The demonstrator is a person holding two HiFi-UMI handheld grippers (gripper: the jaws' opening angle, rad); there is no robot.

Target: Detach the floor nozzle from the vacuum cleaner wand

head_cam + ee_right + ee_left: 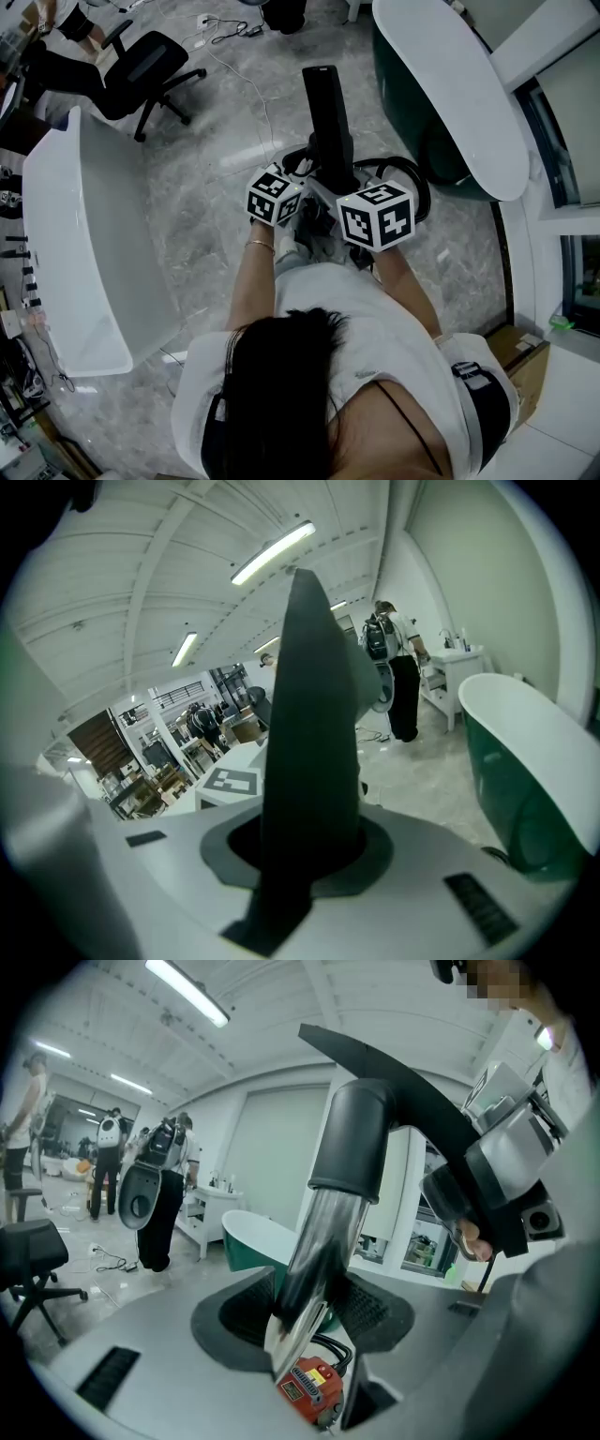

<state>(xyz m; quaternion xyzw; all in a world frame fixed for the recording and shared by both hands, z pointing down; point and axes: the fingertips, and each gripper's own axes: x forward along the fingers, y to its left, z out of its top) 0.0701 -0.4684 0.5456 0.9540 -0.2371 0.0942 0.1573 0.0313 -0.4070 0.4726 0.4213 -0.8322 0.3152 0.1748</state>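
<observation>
The left tool [309,1330] is shut on the shiny pipe [323,1241] of the vacuum cleaner. Its two grey sides squeeze the pipe low down. The pipe leans up and to the right between them. The right tool [302,855] is shut too, and it has hold of the black nozzle [309,724], which stands tall in its grip.

The nozzle's round black neck [361,1138] fits over the top end of the pipe, so the two parts are joined. A small red box [312,1389] with black wires sits just under the bottom of the pipe.

The person stands over it all with both tools held close together. From above, the nozzle [325,108] sticks out past the two black-and-white cubes. Below is a grey stone floor [216,187]. A white bathtub [84,244] stands to the left and a green one [450,84] to the right. A black office chair [150,70] is further away.
</observation>
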